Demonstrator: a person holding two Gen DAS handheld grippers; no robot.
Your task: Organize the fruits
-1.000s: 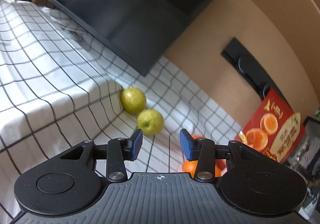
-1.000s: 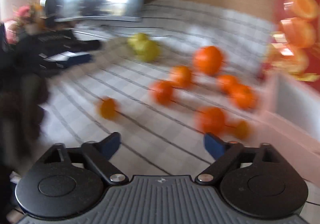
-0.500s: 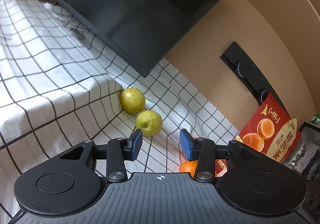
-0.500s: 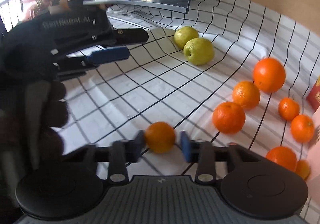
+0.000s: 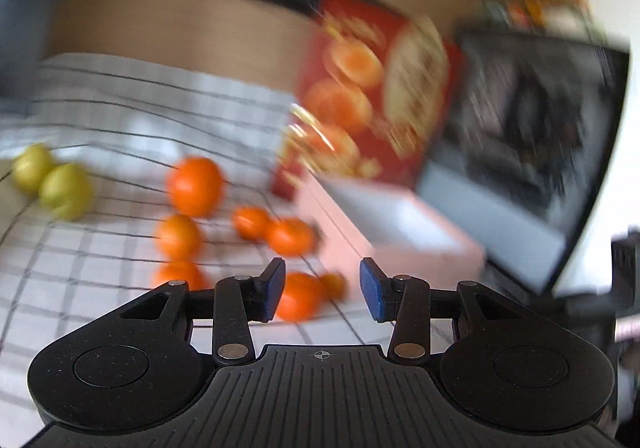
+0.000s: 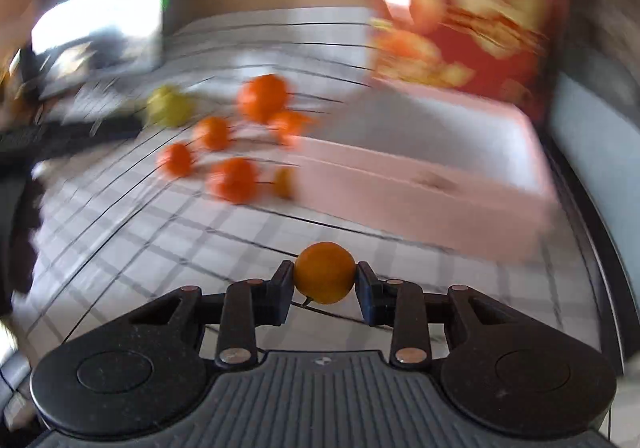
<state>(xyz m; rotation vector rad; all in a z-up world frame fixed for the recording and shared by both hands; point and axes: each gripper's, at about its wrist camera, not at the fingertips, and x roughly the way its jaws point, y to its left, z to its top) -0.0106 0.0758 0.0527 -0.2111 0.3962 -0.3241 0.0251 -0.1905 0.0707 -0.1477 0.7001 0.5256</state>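
Note:
A small orange point(image 6: 325, 272) is clamped between the pads of my right gripper point(image 6: 325, 284), lifted above the checked cloth point(image 6: 160, 268). Ahead of it lies the open pink box point(image 6: 440, 191) with a white inside, a little to the right. Several loose oranges point(image 6: 234, 179) and a yellow-green fruit point(image 6: 168, 107) lie blurred on the cloth to the left. In the left wrist view my left gripper point(image 5: 322, 290) stands open with nothing between its blue pads. Beyond it lie several oranges point(image 5: 194, 185), two yellow-green fruits point(image 5: 66, 189) at far left and the pink box point(image 5: 396, 244).
A red box lid printed with oranges point(image 5: 372, 99) stands upright behind the pink box. A brown wall point(image 5: 180, 27) closes the back of the table. A dark screen point(image 5: 528, 127) is at the right, another bright screen point(image 6: 100, 27) at the left.
My right gripper has shut on the small orange, lifted it and swung right towards the pink box. The left gripper has swung right from the green fruits to face the oranges and box.

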